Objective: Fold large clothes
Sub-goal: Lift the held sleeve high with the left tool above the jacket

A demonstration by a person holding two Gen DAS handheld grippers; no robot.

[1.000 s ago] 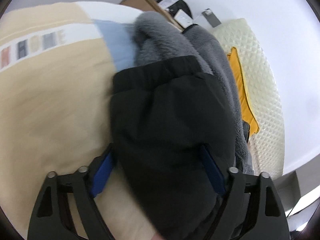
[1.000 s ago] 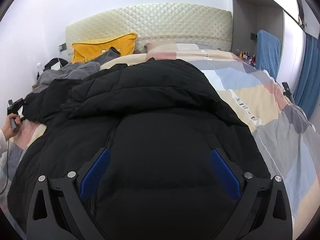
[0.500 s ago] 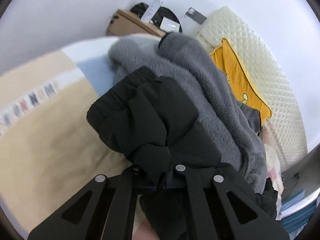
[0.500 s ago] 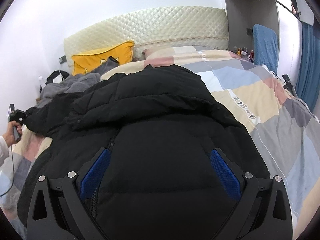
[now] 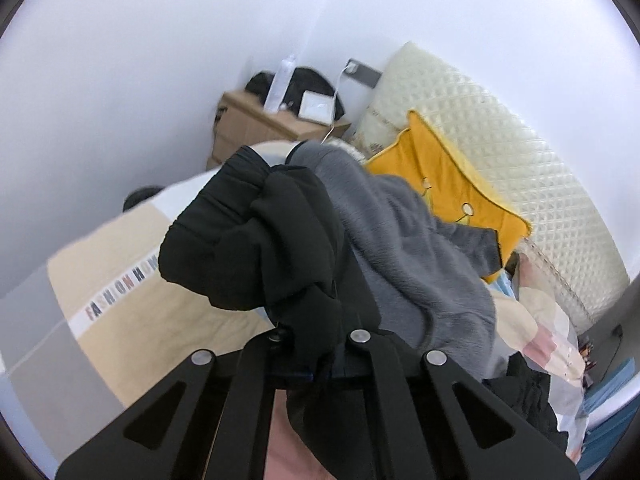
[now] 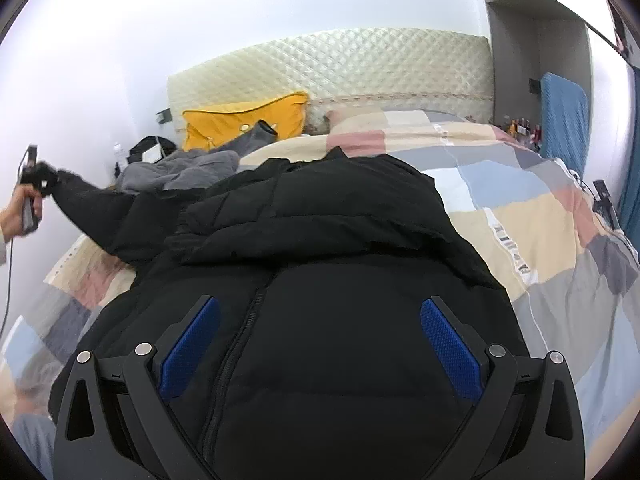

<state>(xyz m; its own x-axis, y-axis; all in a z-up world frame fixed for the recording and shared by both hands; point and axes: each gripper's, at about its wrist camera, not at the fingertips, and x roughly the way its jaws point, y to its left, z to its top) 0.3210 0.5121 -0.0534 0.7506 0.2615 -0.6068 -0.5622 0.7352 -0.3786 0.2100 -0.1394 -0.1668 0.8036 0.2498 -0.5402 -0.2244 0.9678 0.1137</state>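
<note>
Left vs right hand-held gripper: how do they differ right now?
The left hand-held gripper is shut on the black puffer jacket's sleeve, bunched and raised off the patchwork duvet; the right hand-held gripper is open, blue pads apart, gripping nothing. The left faces the grey fleece and nightstand; the right looks over the jacket body toward the headboard. Both have black frames.

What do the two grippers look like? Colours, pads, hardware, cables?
Both are matte black linkage frames with triangular cutouts and silver pivot rivets. The right gripper has textured blue pads on its fingers. The left gripper shows a dark cable trailing from its handle in the right wrist view.
</note>
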